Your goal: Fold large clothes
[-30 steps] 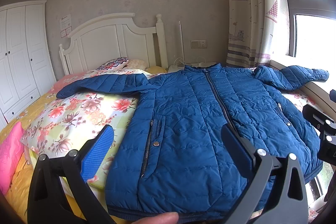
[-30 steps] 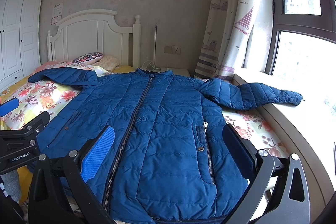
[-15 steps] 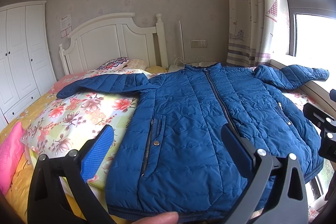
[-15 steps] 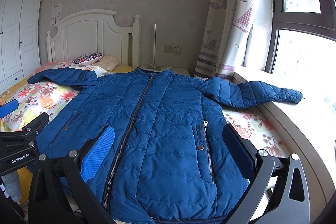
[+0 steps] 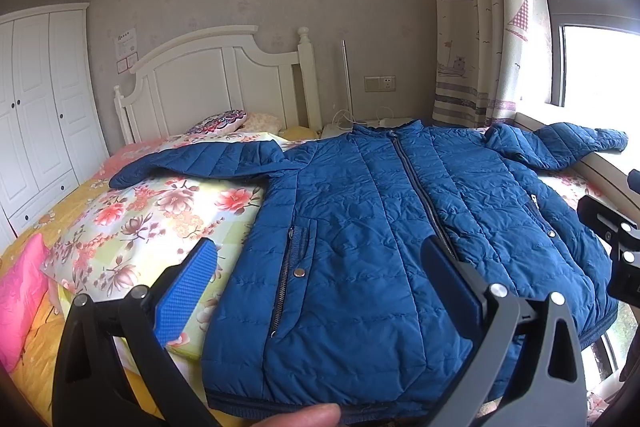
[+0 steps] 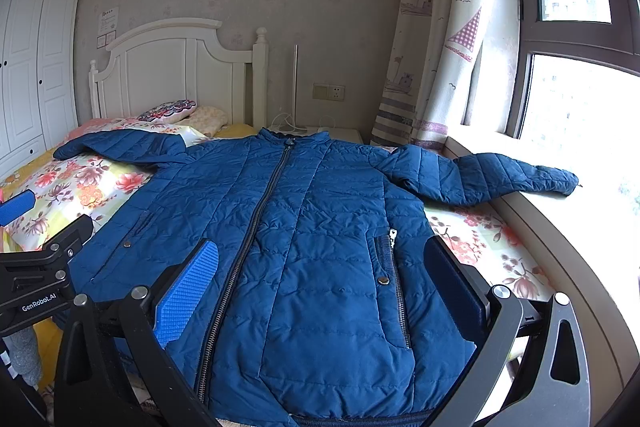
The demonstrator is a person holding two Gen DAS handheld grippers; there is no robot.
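A large blue quilted jacket [image 5: 380, 227] lies flat, front up and zipped, on the bed; it also shows in the right wrist view [image 6: 312, 239]. Its left sleeve [image 5: 200, 163] stretches over the floral quilt. Its right sleeve [image 6: 488, 175] reaches onto the window sill. My left gripper [image 5: 320, 283] is open and empty, held above the jacket's lower left part. My right gripper [image 6: 320, 283] is open and empty above the jacket's lower right part. The hem is near the bottom of both views.
A floral quilt [image 5: 132, 223] and a pink pillow [image 5: 20, 291] lie left of the jacket. A white headboard [image 5: 208, 83] and pillows [image 5: 224, 119] are at the far end. A window sill [image 6: 560, 259] and curtain [image 6: 436, 47] run along the right. A white wardrobe [image 5: 36, 107] stands far left.
Hardly anything has changed; both views shift very slightly and the jacket lies as before.
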